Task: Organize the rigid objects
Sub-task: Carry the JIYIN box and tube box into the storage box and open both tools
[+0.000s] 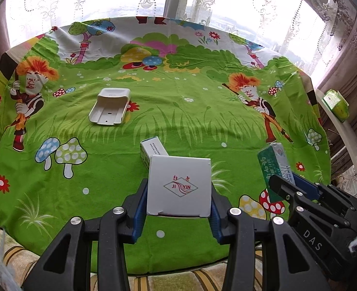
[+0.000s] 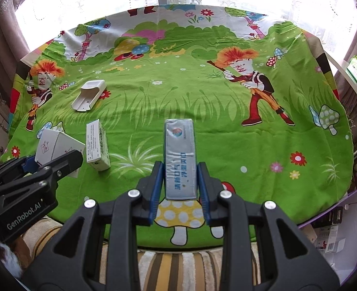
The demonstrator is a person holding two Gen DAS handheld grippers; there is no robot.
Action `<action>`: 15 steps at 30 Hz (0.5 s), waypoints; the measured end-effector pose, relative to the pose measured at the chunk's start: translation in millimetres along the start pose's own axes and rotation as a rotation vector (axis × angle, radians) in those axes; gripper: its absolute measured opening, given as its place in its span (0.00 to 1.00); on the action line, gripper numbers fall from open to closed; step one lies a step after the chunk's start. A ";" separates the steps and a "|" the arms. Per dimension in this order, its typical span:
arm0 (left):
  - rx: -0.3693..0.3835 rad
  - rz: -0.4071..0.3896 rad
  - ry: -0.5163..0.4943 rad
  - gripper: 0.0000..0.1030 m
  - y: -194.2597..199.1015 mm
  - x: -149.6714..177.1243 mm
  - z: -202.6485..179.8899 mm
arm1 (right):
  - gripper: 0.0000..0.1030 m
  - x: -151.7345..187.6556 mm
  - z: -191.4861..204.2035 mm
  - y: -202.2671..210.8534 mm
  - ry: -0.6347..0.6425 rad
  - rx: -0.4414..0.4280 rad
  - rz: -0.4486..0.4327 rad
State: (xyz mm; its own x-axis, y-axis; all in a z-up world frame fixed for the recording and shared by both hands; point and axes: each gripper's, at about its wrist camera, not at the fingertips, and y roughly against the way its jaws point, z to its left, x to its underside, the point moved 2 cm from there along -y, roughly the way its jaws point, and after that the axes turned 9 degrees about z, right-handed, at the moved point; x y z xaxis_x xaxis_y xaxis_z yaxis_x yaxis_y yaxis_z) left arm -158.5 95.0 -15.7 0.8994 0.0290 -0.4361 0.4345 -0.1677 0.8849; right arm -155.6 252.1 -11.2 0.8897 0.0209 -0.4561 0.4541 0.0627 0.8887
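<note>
left gripper (image 1: 178, 201) clamps white box (image 1: 179, 185); hides carton (image 1: 151, 151) base

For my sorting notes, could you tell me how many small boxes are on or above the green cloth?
3: a white square box in the left gripper, a long silver box in the right gripper, and a white-green box lying on the cloth.

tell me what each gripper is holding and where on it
The left gripper clamps the white square box by its two side edges, near the bottom. The right gripper clamps the long silver-green box by its long sides at the lower end.
</note>
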 end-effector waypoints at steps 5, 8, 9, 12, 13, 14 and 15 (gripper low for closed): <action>0.013 0.000 -0.046 0.43 7.0 7.3 -22.5 | 0.31 15.8 -23.6 16.3 -0.032 0.003 -0.008; 0.032 0.007 -0.085 0.43 10.1 12.3 -40.6 | 0.31 27.1 -40.9 25.5 -0.051 0.025 -0.014; 0.038 0.008 -0.101 0.43 11.1 14.0 -47.0 | 0.31 31.2 -47.3 28.4 -0.058 0.031 -0.015; 0.060 0.015 -0.157 0.43 13.8 19.9 -69.3 | 0.31 45.5 -68.0 37.1 -0.078 0.058 -0.016; 0.068 0.016 -0.175 0.43 14.7 21.9 -76.5 | 0.31 50.6 -76.0 39.6 -0.089 0.065 -0.014; 0.077 0.018 -0.195 0.43 15.3 24.1 -84.4 | 0.31 55.2 -83.5 41.9 -0.100 0.071 -0.012; 0.085 0.018 -0.214 0.43 16.2 26.1 -91.2 | 0.31 59.9 -91.2 44.5 -0.112 0.079 -0.011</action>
State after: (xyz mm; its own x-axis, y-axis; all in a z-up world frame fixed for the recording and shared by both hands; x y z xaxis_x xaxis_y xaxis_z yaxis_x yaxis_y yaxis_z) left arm -123.6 183.0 2.1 0.8724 -0.1834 -0.4531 0.4047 -0.2488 0.8800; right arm -86.3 347.2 -3.2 0.8825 -0.0911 -0.4614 0.4619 -0.0169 0.8868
